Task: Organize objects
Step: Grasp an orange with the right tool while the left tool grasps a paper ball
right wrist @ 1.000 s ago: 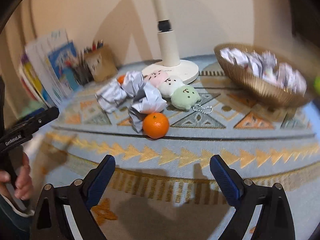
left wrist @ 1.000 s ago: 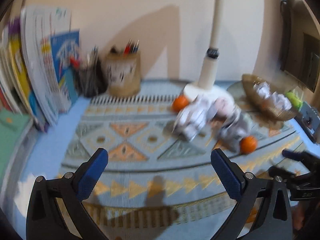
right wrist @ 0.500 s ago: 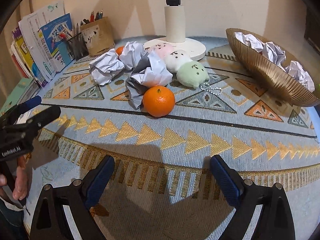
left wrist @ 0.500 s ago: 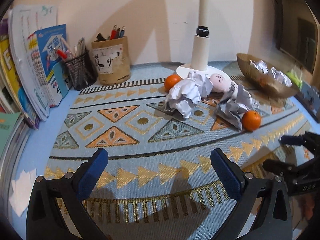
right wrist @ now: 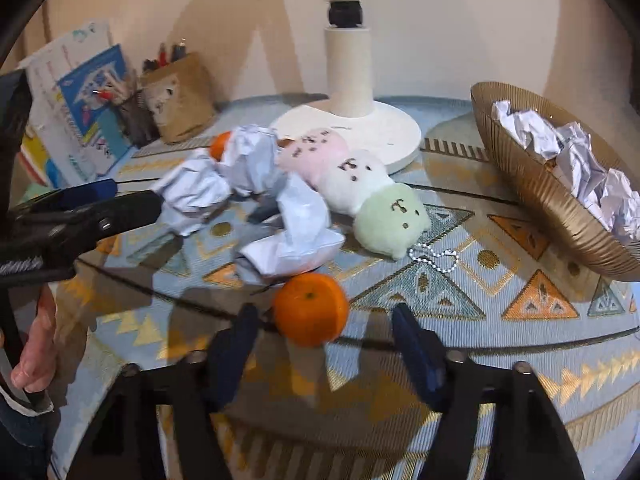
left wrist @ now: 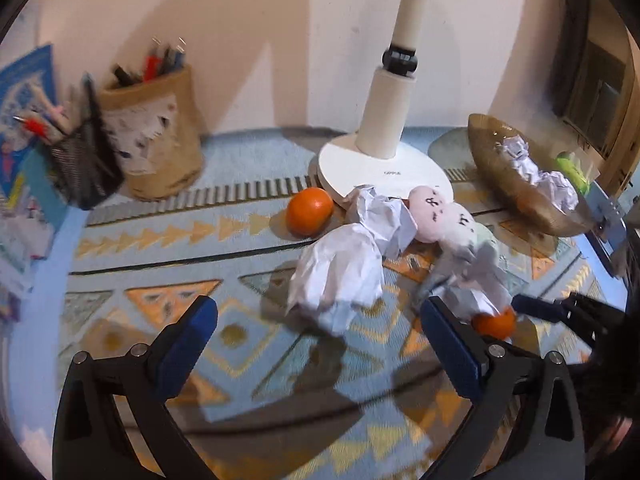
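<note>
On a patterned mat lies a pile of crumpled paper balls [left wrist: 340, 276] [right wrist: 192, 196], two oranges and a string of plush toys [right wrist: 356, 180] in pink, white and green. My left gripper [left wrist: 316, 316] is open, its tips just short of the nearest paper ball. My right gripper [right wrist: 324, 330] is open but narrowed, its fingertips on either side of the near orange [right wrist: 310, 308] [left wrist: 492, 322] without touching it. The far orange [left wrist: 310, 211] sits by the lamp base [left wrist: 384, 168]. A gold bowl [right wrist: 552, 200] at right holds several paper balls.
A brown pen holder [left wrist: 156, 140] and a black mesh cup [left wrist: 80, 160] stand at the back left beside upright booklets [right wrist: 88, 92]. The lamp pole rises behind the pile. A hand [right wrist: 36, 344] holds the left gripper [right wrist: 80, 208] at the left edge.
Both grippers have moved forward towards the pile. The right gripper's fingers have narrowed and now flank the near orange. The left gripper stays wide, closer to the front paper ball.
</note>
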Demonstrator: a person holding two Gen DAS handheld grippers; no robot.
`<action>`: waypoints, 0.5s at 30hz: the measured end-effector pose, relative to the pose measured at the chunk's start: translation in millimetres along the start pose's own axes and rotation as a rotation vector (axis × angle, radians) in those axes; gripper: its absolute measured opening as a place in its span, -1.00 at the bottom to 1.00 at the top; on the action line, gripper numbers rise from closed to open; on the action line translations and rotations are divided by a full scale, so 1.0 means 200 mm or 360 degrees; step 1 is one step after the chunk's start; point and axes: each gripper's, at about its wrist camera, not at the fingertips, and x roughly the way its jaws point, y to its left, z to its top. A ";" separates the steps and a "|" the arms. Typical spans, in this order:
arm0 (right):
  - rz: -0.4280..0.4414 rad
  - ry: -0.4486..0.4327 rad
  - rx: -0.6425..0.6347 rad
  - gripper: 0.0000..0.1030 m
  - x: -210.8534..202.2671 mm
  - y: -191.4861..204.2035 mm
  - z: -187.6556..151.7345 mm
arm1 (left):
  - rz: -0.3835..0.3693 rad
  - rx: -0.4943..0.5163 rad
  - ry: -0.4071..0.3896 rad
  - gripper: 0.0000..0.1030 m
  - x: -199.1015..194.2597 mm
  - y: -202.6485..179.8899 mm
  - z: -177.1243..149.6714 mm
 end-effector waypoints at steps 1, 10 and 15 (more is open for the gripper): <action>0.0005 0.0001 0.0010 0.13 0.01 0.00 0.00 | -0.0005 0.0011 0.0016 0.93 0.04 -0.01 0.01; 0.0013 -0.0103 -0.0080 -0.29 -0.03 0.04 -0.03 | -0.0095 -0.0056 -0.0020 -0.14 0.11 0.00 -0.02; -0.0042 -0.0176 0.0017 -0.29 -0.11 -0.04 -0.05 | -0.0119 -0.0046 -0.0167 -0.14 0.01 0.01 -0.06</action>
